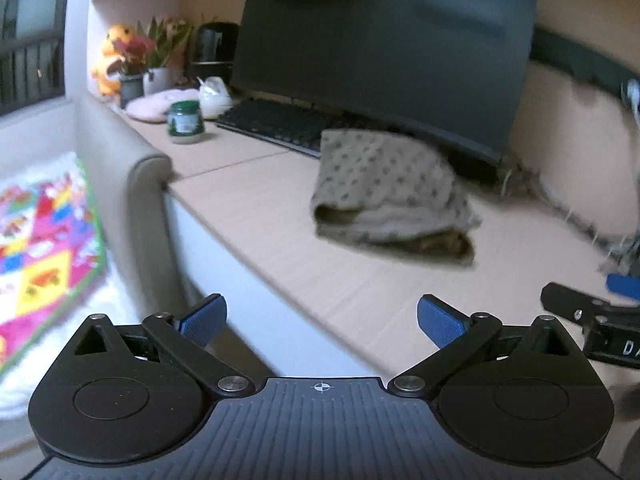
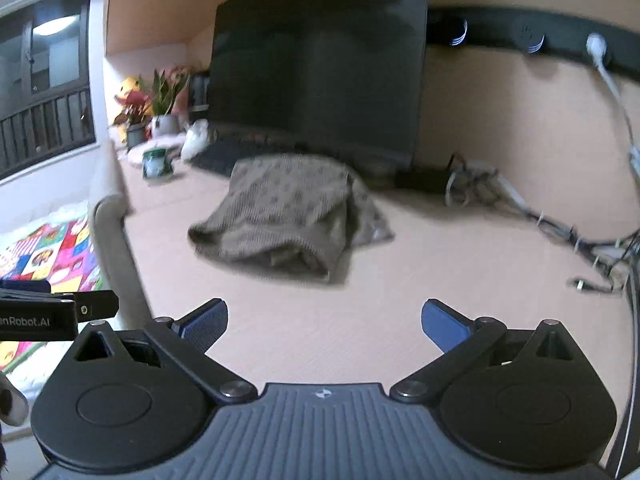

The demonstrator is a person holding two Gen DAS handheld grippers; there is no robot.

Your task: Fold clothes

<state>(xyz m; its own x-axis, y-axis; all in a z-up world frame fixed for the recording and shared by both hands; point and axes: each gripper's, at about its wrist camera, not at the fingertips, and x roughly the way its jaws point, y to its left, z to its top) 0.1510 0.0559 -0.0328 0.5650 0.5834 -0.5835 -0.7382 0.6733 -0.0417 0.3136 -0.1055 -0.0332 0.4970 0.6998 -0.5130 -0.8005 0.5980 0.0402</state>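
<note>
A beige garment with a dark dot pattern lies folded in a thick bundle on the light wooden desk, just in front of the monitor. The right wrist view shows the same folded garment near the desk's middle. My left gripper hangs wide open over the desk's front edge, well short of the garment, nothing between its blue pads. My right gripper is also wide open and empty, above bare desk in front of the garment. Each gripper's body shows at the edge of the other's view.
A large dark monitor and black keyboard stand behind the garment. A green jar, plush toy and flower pots sit at the far left. Tangled cables lie at the right. A padded headboard and colourful blanket border the desk's left.
</note>
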